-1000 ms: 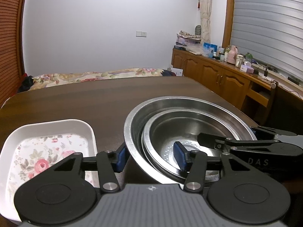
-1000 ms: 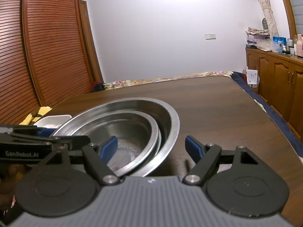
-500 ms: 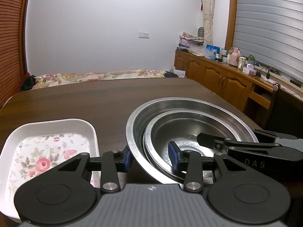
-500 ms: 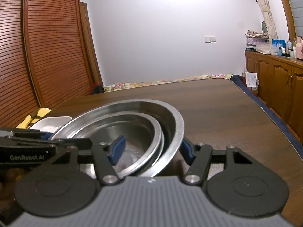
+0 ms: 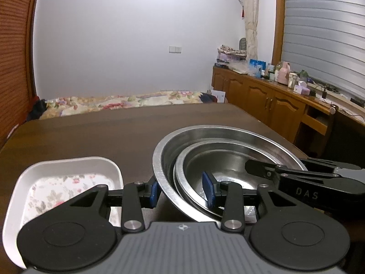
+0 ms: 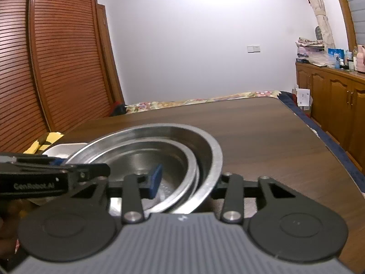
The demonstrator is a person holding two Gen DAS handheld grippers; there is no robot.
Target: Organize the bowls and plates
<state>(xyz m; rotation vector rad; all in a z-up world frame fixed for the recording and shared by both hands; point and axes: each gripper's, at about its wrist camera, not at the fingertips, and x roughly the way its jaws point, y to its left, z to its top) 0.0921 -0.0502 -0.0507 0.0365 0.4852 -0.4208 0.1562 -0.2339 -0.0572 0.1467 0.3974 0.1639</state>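
A large round stainless-steel bowl (image 5: 228,141) is seen on the dark wooden table (image 5: 114,132), with a smaller round steel bowl (image 5: 219,159) nested inside it, off-centre toward the near-left wall; the stack appears tilted or lifted at the near edge, though contact with the table cannot be told. The left gripper (image 5: 182,193) is closed across the left part of the rims, one blue pad outside the large bowl and one inside the smaller; both walls are pinched together. The right gripper (image 6: 186,179) is clamped likewise on the right side, its inner pad within the smaller bowl and its outer pad hidden behind the large bowl's wall. Just left of the stack a white rectangular floral-printed tray (image 5: 68,178) is set, near but apart.

The step is judged to be a two-handed carry of the nested bowls; it would be done well if both grips were kept level and moved together, so that the smooth steel is not allowed to slip or the inner bowl to rattle loose; the tray should be cleared. Both grippers are held low and nearly horizontal, facing forward from the near side.
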